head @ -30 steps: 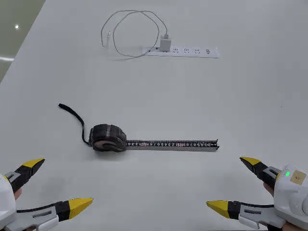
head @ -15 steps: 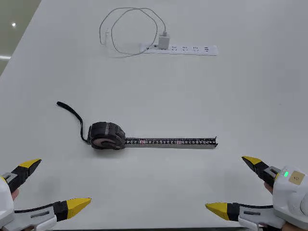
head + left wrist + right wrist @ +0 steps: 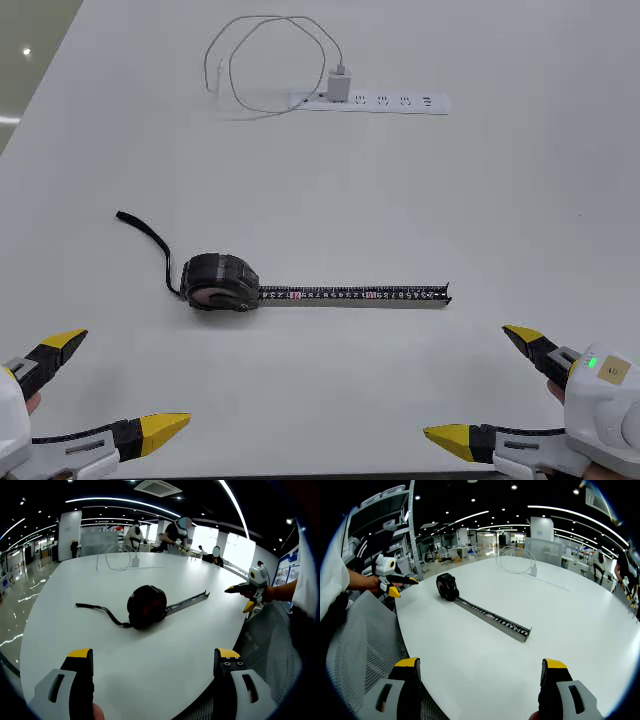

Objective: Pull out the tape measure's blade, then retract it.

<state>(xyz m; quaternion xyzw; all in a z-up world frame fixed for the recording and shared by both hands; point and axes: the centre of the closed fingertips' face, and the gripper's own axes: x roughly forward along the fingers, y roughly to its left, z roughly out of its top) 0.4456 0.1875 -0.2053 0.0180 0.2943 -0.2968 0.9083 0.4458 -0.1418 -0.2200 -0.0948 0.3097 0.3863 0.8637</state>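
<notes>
At twelve o'clock on your white table (image 3: 400, 200), the tape measure (image 3: 220, 283) lies with its blade (image 3: 355, 295) drawn out toward three o'clock; your left gripper (image 3: 127, 379) at seven and right gripper (image 3: 475, 383) at five gape wide.

Bright, even overhead light; fisheye-warped edges

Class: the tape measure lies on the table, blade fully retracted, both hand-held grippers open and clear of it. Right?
No: the head view shows the blade pulled out of the tape measure. The left hand-held gripper and right hand-held gripper are open, clear of it.
</notes>
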